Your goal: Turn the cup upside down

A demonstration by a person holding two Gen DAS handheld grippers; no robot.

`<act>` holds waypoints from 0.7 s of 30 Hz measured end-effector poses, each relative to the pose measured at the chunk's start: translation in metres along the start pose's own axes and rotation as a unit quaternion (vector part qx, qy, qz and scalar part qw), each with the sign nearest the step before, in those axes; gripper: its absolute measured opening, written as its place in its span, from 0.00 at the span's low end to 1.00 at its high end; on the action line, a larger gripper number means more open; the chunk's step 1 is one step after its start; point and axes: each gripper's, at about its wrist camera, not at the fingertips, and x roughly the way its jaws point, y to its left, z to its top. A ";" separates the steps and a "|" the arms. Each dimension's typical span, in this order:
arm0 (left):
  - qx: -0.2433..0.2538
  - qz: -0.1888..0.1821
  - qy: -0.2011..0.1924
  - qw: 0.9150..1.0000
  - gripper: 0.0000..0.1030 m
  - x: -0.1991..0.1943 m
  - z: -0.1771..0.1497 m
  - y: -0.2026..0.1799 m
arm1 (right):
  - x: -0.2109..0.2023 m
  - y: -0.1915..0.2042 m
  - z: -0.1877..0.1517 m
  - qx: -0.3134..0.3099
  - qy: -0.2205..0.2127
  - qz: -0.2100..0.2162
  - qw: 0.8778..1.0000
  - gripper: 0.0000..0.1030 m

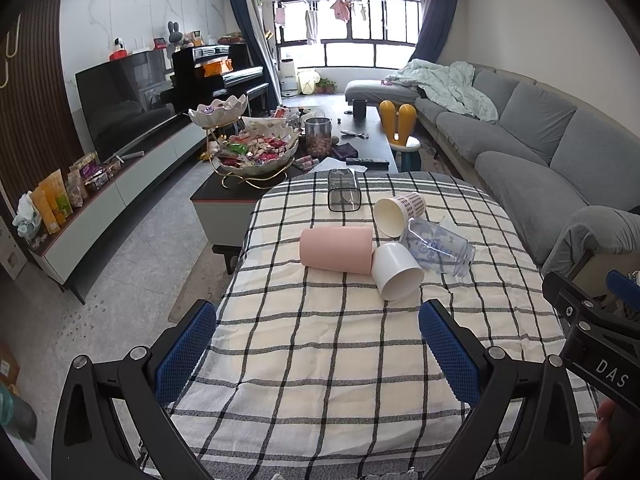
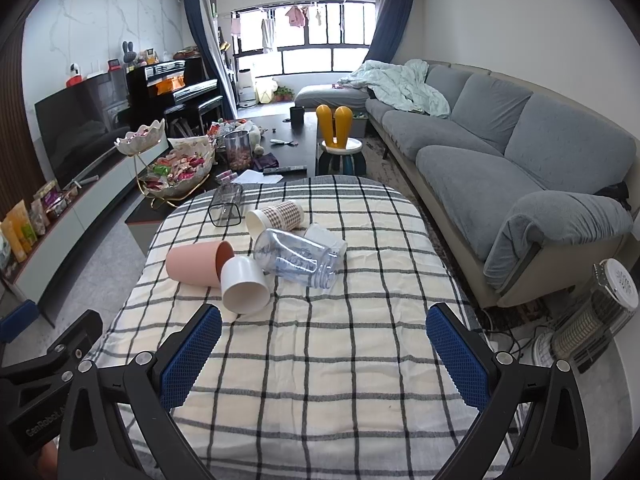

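Blue dimpled pads are seen on both claws, the left gripper [image 1: 318, 344] and the right gripper [image 2: 324, 350], each spread wide and holding nothing above the checked tablecloth [image 1: 340, 360]. Ahead of them, well apart, a smooth white cup [image 1: 396, 272] lies on its side, touching a matte pink cup [image 1: 336, 247] and a clear printed bottle [image 1: 440, 247]. Farther, a plaid paper cup [image 1: 400, 211] and a square transparent container [image 1: 343, 195] are lying.
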 end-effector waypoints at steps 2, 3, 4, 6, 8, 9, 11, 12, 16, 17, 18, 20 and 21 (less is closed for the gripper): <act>0.000 0.000 0.000 1.000 1.00 0.000 0.001 0.001 | 0.000 0.000 0.000 0.000 0.000 0.000 1.000 1.00; 0.000 0.000 0.000 1.000 1.00 0.000 0.001 0.001 | 0.000 0.000 0.000 0.000 0.000 0.000 1.000 1.00; 0.000 0.000 0.001 1.000 1.00 0.000 0.001 0.002 | 0.000 0.000 0.000 0.000 0.001 0.000 1.000 1.00; -0.001 0.000 0.001 1.000 1.00 -0.003 0.001 0.000 | 0.000 0.000 0.000 0.000 0.001 0.000 1.000 1.00; -0.002 0.000 0.001 1.000 1.00 -0.004 0.001 0.000 | 0.000 0.000 0.000 0.000 0.000 0.000 1.000 1.00; -0.001 0.000 0.001 1.000 1.00 -0.003 0.001 -0.001 | 0.000 0.000 0.000 0.000 0.001 0.001 1.000 1.00; -0.001 0.000 0.001 1.000 1.00 -0.004 0.001 -0.001 | 0.000 0.000 0.000 0.000 0.000 0.001 1.000 1.00; -0.001 0.000 0.001 1.000 1.00 -0.004 0.001 -0.001 | 0.000 0.000 0.000 0.000 0.000 0.001 1.000 1.00; -0.001 0.000 0.001 1.000 1.00 -0.004 0.001 -0.001 | 0.000 0.000 0.000 0.001 0.001 0.000 1.000 1.00; -0.001 0.000 0.001 1.000 1.00 -0.003 0.001 -0.001 | 0.000 0.000 0.000 0.001 0.001 0.001 1.000 1.00; -0.001 0.000 0.001 1.000 1.00 -0.003 0.001 -0.001 | 0.000 0.000 0.000 0.001 0.001 0.001 1.000 1.00; -0.002 0.000 0.001 1.000 1.00 -0.003 0.001 -0.001 | 0.000 0.000 0.000 0.001 0.000 0.001 1.000 1.00; -0.001 0.000 0.001 1.000 1.00 -0.003 0.000 -0.001 | -0.001 0.000 0.000 0.001 0.000 0.000 1.000 1.00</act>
